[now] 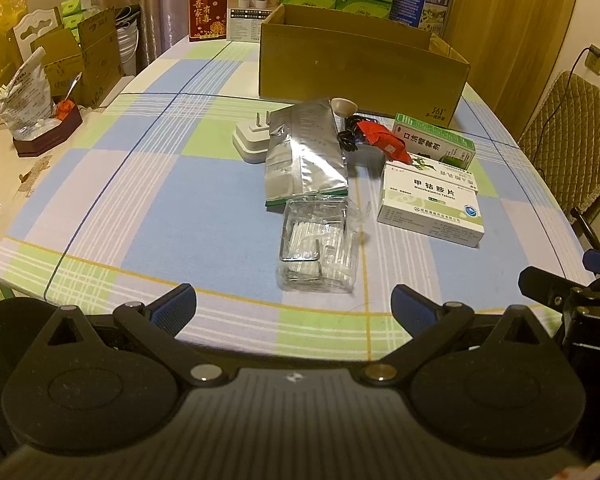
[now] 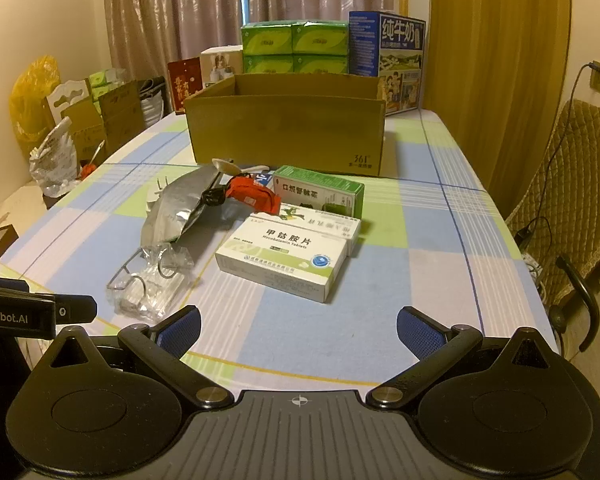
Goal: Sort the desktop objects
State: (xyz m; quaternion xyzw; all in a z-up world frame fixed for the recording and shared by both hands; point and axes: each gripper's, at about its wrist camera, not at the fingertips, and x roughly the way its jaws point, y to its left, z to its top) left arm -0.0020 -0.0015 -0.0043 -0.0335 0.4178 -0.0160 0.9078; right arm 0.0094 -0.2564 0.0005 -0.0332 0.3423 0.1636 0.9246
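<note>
A pile of objects lies mid-table before an open cardboard box (image 1: 360,76) (image 2: 288,136): a clear plastic packet (image 1: 320,246) (image 2: 152,280), a silver foil pouch (image 1: 306,152) (image 2: 180,204), a white medicine box (image 1: 432,208) (image 2: 284,260), a green medicine box (image 1: 436,140) (image 2: 320,190), a red packet (image 1: 384,142) (image 2: 252,196) and a white plug (image 1: 252,138). My left gripper (image 1: 294,306) is open and empty, just short of the clear packet. My right gripper (image 2: 298,328) is open and empty, near the white medicine box.
Green tissue packs (image 2: 296,48), a blue milk carton (image 2: 392,52) and a red card (image 1: 208,10) stand behind the box. Bags and cartons (image 1: 60,60) crowd the left side. A quilted chair (image 2: 568,184) stands at the right. The checked tablecloth (image 1: 140,200) covers the table.
</note>
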